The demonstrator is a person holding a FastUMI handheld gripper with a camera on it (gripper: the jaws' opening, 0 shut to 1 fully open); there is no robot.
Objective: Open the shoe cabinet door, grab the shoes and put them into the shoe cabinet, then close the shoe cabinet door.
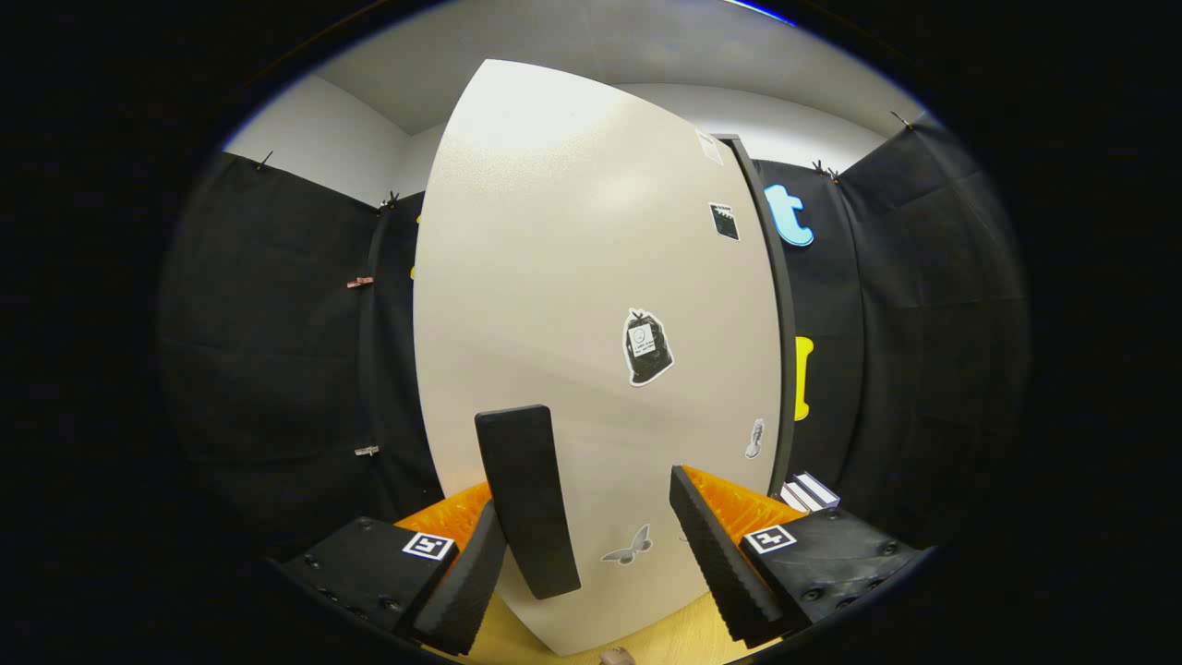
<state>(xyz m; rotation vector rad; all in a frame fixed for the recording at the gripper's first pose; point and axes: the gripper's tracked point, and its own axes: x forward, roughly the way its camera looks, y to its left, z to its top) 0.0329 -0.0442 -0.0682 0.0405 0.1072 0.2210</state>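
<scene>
Pale cabinet door [572,305] just beyond spread fingers [711,554]; handle [528,499] between

Cabinet door [572,305] stands upright, dead ahead at 12 o'clock, close to the gripper [591,573] and beyond its fingers. Fingers apart, nothing between them but the lower door face. Door handle [528,503] mounted upright on the door, at 11 o'clock, just above and beside the left finger; contact cannot be told. Stickers on the door face: one [647,347] at 1 o'clock near mid-height, a butterfly sticker [630,547] low between the fingers, two smaller ones [725,221] high at 1 o'clock near the door's right edge. Cabinet edge [776,314] right of the door. Booth wall [277,351] behind, at 9 and 3 o'clock. Floor [665,642] beneath the door.
</scene>
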